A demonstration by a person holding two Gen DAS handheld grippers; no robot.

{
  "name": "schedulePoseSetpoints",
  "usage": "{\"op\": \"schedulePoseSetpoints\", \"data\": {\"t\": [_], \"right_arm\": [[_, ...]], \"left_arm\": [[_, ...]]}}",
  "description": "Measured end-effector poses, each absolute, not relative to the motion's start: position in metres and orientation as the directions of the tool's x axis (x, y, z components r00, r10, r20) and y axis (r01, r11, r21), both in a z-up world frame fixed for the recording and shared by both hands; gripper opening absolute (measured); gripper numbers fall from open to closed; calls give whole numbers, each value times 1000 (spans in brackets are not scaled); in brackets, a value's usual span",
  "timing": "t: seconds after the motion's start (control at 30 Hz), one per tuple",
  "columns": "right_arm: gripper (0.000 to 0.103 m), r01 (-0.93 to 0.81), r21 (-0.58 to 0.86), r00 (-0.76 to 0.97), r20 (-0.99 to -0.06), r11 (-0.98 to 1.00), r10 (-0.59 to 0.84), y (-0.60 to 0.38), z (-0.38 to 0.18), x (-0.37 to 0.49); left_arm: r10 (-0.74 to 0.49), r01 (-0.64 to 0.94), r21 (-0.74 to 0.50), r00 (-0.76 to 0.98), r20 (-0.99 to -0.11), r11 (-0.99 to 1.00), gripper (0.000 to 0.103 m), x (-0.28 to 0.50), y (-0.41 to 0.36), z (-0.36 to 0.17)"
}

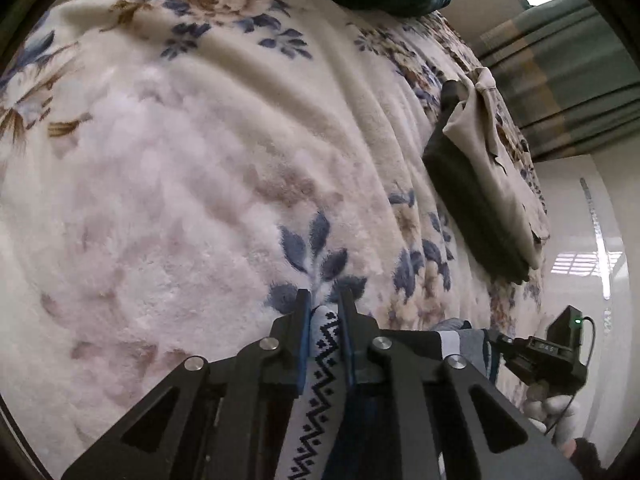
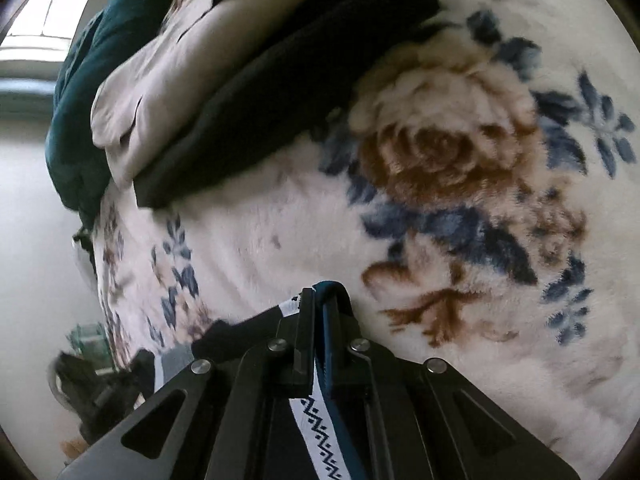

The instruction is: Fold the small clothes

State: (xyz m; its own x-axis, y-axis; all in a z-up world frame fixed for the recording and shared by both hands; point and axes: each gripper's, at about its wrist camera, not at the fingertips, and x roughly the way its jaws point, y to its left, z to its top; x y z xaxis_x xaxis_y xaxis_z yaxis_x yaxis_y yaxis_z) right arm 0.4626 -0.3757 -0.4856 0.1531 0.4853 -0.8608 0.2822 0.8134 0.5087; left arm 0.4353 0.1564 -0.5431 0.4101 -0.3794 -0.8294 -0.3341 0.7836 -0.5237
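- The left gripper [image 1: 325,300] is closed on a white band [image 1: 326,364] with a dark zigzag pattern; the band is pressed between the two blue pads [image 1: 305,340] and runs back under the gripper.
- This band belongs to a small garment [image 1: 460,340] with grey and dark blue parts, which lies to the right of the left gripper, low on the flowered blanket [image 1: 180,200].
- In front of the left gripper and to its left the blanket is free and wide.
- To the right, near the edge of the bed, lies a stack of folded clothes [image 1: 480,184], beige on top of dark cloth.
- At the far right of the left view, the right gripper [image 2: 326,300] shows with a gloved hand [image 1: 556,408].
- The right gripper is shut on the same garment, at a dark teal edge [image 2: 330,288] beside the patterned band.
- To its right the blanket is open up to the edge of the view.
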Motion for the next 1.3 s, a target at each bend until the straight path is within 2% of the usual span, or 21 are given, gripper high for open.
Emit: {"op": "schedulePoseSetpoints", "data": {"t": [0.03, 0.07, 0.1, 0.13, 0.17, 0.2, 0.37, 0.47, 0.53, 0.57, 0.7, 0.73, 0.77, 0.8, 0.83, 0.9, 1.0, 1.3], "right_arm": [[5, 287, 517, 131, -855, 806, 502, -379, -487, 463], [18, 296, 537, 117, -841, 790, 528, -382, -487, 463], [35, 301, 549, 104, -832, 780, 546, -388, -486, 461], [46, 294, 570, 89, -815, 767, 572, -393, -484, 458], [62, 286, 597, 74, -794, 750, 604, -398, -483, 451], [68, 280, 619, 56, -774, 734, 631, -402, -485, 446], [69, 273, 690, -197, -642, 670, 741, -387, -532, 403], [75, 289, 765, -179, -547, 575, 818, -376, -547, 390], [75, 319, 823, -145, -447, 469, 883, -366, -552, 390], [75, 316, 832, -148, -431, 456, 890, -359, -553, 391], [75, 237, 850, -240, -418, 470, 876, -312, -556, 394], [75, 221, 851, -253, -421, 476, 871, -304, -555, 395], [71, 196, 848, -259, -440, 493, 860, -293, -554, 398], [54, 180, 847, -254, -452, 501, 855, -288, -552, 398], [43, 170, 846, -242, -462, 506, 853, -285, -549, 398], [35, 142, 841, -198, -492, 522, 848, -282, -538, 398], [31, 114, 848, -151, -500, 517, 853, -280, -517, 396], [29, 110, 874, 30, -479, 473, 877, -301, -429, 435]], "left_arm": [[-402, -336, -546, 410, -819, 768, 22, 434, 160, -541], [-413, -342, -556, 408, -814, 757, 28, 431, 163, -539], [-436, -338, -580, 414, -799, 741, 40, 427, 167, -536], [-465, -323, -612, 428, -775, 722, 56, 421, 171, -533], [-485, -313, -635, 441, -756, 706, 63, 412, 175, -530], [-499, -308, -651, 447, -743, 693, 66, 403, 177, -528], [-631, -310, -729, 365, -684, 611, 66, 360, 166, -561], [-714, -315, -795, 353, -605, 518, 66, 351, 152, -583], [-725, -312, -808, 360, -588, 500, 68, 353, 144, -588], [-733, -303, -819, 367, -572, 488, 70, 358, 139, -591], [-753, -284, -844, 385, -535, 455, 70, 376, 128, -593], [-753, -275, -847, 390, -531, 455, 68, 379, 126, -591], [-744, -260, -841, 392, -541, 475, 60, 382, 122, -585], [-734, -251, -831, 391, -556, 496, 40, 385, 120, -580], [-733, -243, -831, 393, -555, 500, 34, 387, 119, -574], [-731, -248, -832, 397, -554, 496, 32, 386, 125, -566], [-737, -242, -839, 401, -544, 487, 31, 394, 127, -547], [-772, -111, -852, 375, -513, 512, 31, 487, 102, -460]]}}
